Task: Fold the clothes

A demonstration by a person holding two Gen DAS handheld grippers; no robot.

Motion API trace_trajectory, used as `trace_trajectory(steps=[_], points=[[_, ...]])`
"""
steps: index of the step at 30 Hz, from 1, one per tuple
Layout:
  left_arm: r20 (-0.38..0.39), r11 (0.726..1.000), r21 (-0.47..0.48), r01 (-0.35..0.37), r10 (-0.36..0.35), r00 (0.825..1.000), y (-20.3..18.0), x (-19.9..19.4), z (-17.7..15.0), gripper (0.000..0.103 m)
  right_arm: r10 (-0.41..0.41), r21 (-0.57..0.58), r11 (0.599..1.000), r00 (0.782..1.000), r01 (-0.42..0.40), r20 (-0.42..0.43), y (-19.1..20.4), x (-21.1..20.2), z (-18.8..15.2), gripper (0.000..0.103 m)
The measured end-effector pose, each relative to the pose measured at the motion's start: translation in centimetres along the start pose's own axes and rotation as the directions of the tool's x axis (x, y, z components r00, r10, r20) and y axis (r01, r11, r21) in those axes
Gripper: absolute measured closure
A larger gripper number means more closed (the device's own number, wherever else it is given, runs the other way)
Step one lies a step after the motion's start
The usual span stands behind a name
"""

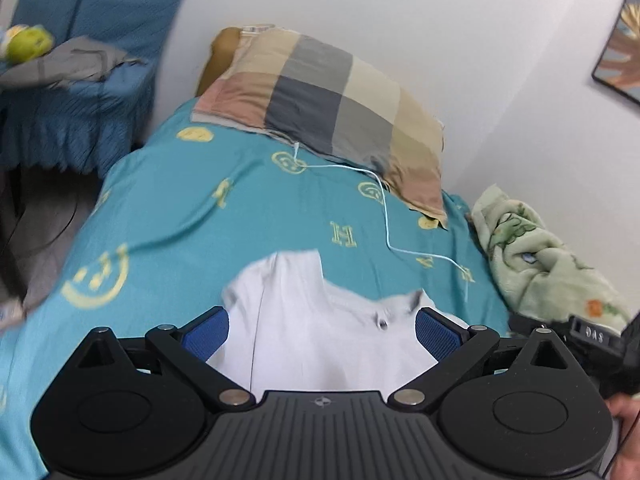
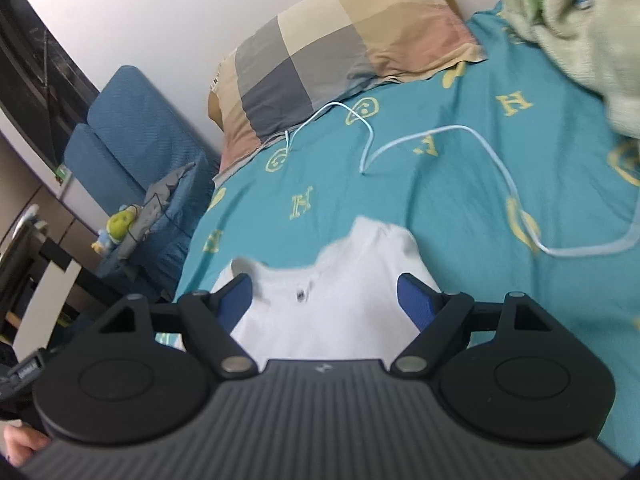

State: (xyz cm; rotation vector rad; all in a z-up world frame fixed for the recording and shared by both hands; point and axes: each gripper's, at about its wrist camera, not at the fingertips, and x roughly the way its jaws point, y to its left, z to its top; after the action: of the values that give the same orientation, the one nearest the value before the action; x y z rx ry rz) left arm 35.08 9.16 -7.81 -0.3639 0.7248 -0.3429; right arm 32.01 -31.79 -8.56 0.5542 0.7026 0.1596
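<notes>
My left hand-held gripper [image 1: 322,334] & right hand-held gripper [image 2: 324,300] both spread wide over soft white shirt [image 1: 320,320], on teal bed [image 1: 240,208] w/ checked pillow [image 1: 332,100].

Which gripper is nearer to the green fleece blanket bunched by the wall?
Right. The right gripper is nearer: the green blanket looms large at its upper right. The left gripper sits over the white shirt, with the right gripper between it and the blanket.

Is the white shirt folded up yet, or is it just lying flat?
Cannot tell for sure. The shirt lies on the bed, collar and button showing, but both claws hide its lower part.
</notes>
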Motion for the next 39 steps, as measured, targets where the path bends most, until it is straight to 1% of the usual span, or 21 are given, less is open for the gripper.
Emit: trace_trajectory(steps=[2, 5, 6, 8, 11, 14, 15, 18, 20, 23, 25, 27, 29, 33, 36, 38, 39], points=[[0.006, 1.000, 0.010, -0.006, 0.006, 1.000, -0.1, -2.7, -1.5, 0.002, -0.023, -0.040, 0.999, 1.000, 0.023, 0.003, 0.5, -2.8, -1.8, 0.022], [0.014, 0.998, 0.054, -0.036, 0.035, 0.999, -0.6, -6.9, -3.8, 0.004, -0.049, -0.090, 0.995, 0.999, 0.051, 0.022, 1.2, -7.4, -4.6, 0.022], [0.026, 0.998, 0.047, -0.044, 0.043, 0.999, -0.6, -8.4, -4.7, 0.004, -0.050, -0.092, 0.994, 0.998, 0.053, 0.030, 1.5, -8.8, -5.4, 0.022], [0.046, 0.998, 0.011, -0.057, 0.056, 0.997, -0.6, -11.3, -6.2, 0.004, -0.047, -0.087, 0.995, 0.998, 0.050, 0.044, 2.0, -11.4, -7.1, 0.022], [0.089, 0.996, -0.074, -0.050, 0.057, 0.994, -0.1, -15.5, -8.3, 0.004, -0.042, -0.079, 0.996, 0.997, 0.047, 0.065, 2.7, -15.4, -9.6, 0.022], [0.121, 0.986, -0.161, -0.054, 0.074, 0.990, 0.7, -19.2, -10.3, 0.005, -0.037, -0.072, 0.996, 0.996, 0.043, 0.086, 3.5, -19.4, -12.1, 0.022], [0.116, 0.981, -0.184, -0.065, 0.087, 0.989, 1.0, -20.1, -10.6, 0.006, -0.036, -0.069, 0.997, 0.995, 0.042, 0.094, 3.7, -20.7, -12.9, 0.022], [0.109, 0.964, -0.254, -0.083, 0.114, 0.987, 2.1, -22.3, -11.3, 0.007, -0.025, -0.059, 0.998, 0.996, 0.030, 0.086, 3.7, -21.8, -14.5, 0.022], [0.107, 0.949, -0.307, -0.077, 0.115, 0.988, 3.1, -23.1, -11.5, 0.008, -0.017, -0.051, 0.998, 0.997, 0.021, 0.078, 3.6, -22.3, -15.5, 0.022], [0.099, 0.911, -0.408, -0.062, 0.112, 0.989, 4.8, -23.0, -11.5, 0.013, -0.005, -0.039, 0.999, 0.998, 0.008, 0.067, 3.5, -23.0, -17.0, 0.022], [0.102, 0.893, -0.447, -0.059, 0.116, 0.988, 5.7, -22.1, -11.4, 0.014, -0.009, -0.054, 0.998, 0.998, 0.013, 0.063, 3.5, -22.6, -17.5, 0.022], [0.098, 0.878, -0.472, -0.075, 0.136, 0.986, 6.7, -21.0, -11.3, 0.017, -0.016, -0.060, 0.998, 0.999, 0.019, 0.046, 3.3, -21.8, -17.8, 0.022], [0.086, 0.865, -0.492, -0.095, 0.157, 0.984, 7.7, -19.7, -11.2, 0.023, -0.007, -0.044, 0.999, 1.000, 0.008, 0.018, 3.1, -20.8, -18.1, 0.022], [0.064, 0.861, -0.493, -0.127, 0.182, 0.981, 9.4, -15.8, -11.1, 0.025, 0.014, -0.008, 1.000, 0.999, -0.015, -0.043, 2.8, -18.3, -18.3, 0.022], [0.030, 0.857, -0.495, -0.147, 0.187, 0.982, 11.0, -13.0, -11.4, 0.029, 0.017, 0.005, 1.000, 0.997, -0.017, -0.074, 2.7, -16.5, -18.4, 0.022], [0.019, 0.850, -0.504, -0.152, 0.187, 0.982, 12.0, -11.4, -11.6, 0.033, 0.014, 0.008, 1.000, 0.996, -0.014, -0.089, 2.7, -15.3, -18.4, 0.022], [0.014, 0.847, -0.508, -0.155, 0.187, 0.982, 12.5, -10.6, -11.8, 0.039, 0.012, 0.008, 1.000, 0.995, -0.012, -0.095, 2.7, -14.8, -18.4, 0.022]])
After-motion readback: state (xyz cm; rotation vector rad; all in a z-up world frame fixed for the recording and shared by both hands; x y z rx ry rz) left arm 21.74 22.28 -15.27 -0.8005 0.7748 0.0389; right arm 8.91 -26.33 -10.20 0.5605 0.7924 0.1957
